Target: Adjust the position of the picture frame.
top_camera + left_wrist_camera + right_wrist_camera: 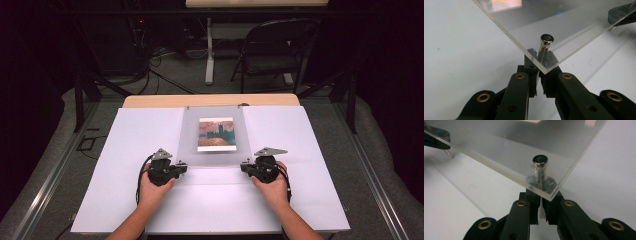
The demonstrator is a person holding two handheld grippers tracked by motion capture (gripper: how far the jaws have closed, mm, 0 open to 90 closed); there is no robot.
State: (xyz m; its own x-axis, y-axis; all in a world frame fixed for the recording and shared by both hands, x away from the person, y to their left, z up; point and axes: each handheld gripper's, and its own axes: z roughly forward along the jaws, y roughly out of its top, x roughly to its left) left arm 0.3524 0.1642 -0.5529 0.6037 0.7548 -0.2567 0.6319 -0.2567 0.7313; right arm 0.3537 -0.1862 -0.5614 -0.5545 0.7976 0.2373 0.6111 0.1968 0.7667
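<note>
A clear acrylic panel (190, 142) lies over a small painted picture (216, 134) at the middle of the white board. A metal pin (546, 40) stands through its near left corner, and another metal pin (539, 161) through its near right corner. My left gripper (185, 167) sits at the left corner, its jaws drawn together around the pin's shaft under the panel (564, 30). My right gripper (243, 167) does the same at the right corner, beneath the panel (499, 147). The near edge of the panel hangs above the board.
A white board (150, 200) covers a wooden table (210, 100). Behind the table stand a folding chair (275, 50) and a desk leg (209, 50) with cables on the floor. Each gripper view catches the opposite gripper (621, 13) (436, 137) at the panel's other corner.
</note>
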